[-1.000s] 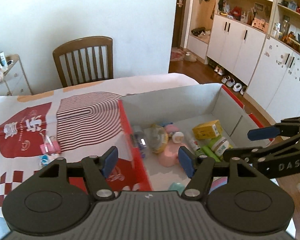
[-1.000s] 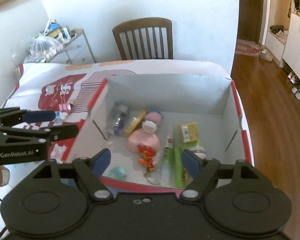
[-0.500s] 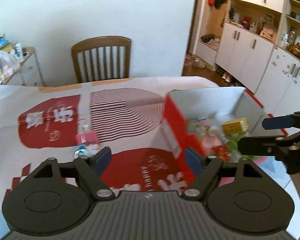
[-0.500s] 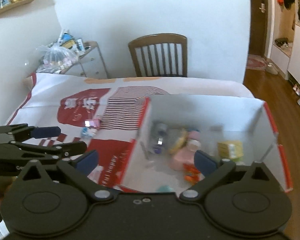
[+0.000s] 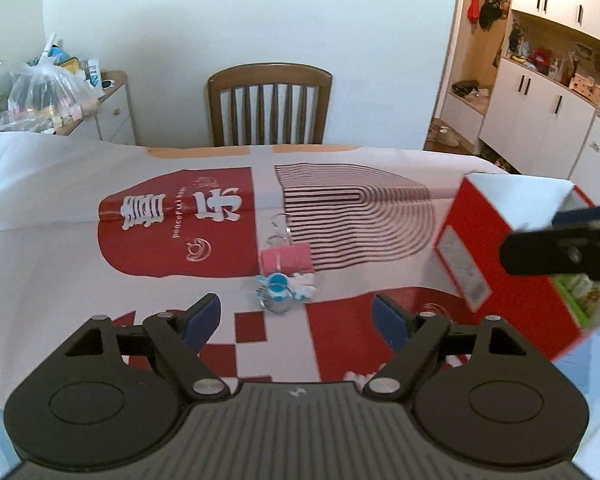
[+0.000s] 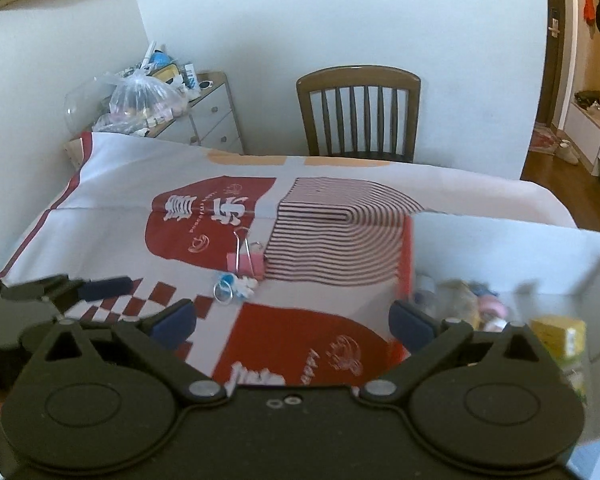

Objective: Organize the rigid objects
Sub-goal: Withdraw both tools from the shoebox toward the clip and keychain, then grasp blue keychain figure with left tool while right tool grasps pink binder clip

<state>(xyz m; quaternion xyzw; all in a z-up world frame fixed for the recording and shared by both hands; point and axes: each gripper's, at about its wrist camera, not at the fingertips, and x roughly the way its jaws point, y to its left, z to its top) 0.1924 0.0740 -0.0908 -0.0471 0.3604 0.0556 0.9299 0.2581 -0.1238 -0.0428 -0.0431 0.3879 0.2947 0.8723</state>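
Both my left tool [image 5: 296, 316] and right tool [image 6: 292, 318] gape wide, empty, above the pink clip [image 5: 286, 258] and keyring [image 5: 278, 286] beside the box [image 5: 504, 264].

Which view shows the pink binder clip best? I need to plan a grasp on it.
The left wrist view: the pink binder clip lies centred ahead of the open left gripper, sharp, with its wire handles pointing away. The right wrist view shows the clip smaller, off to the left of the open right gripper.

Home dining room: chair [image 5: 269, 105], cupboards [image 5: 540, 120]
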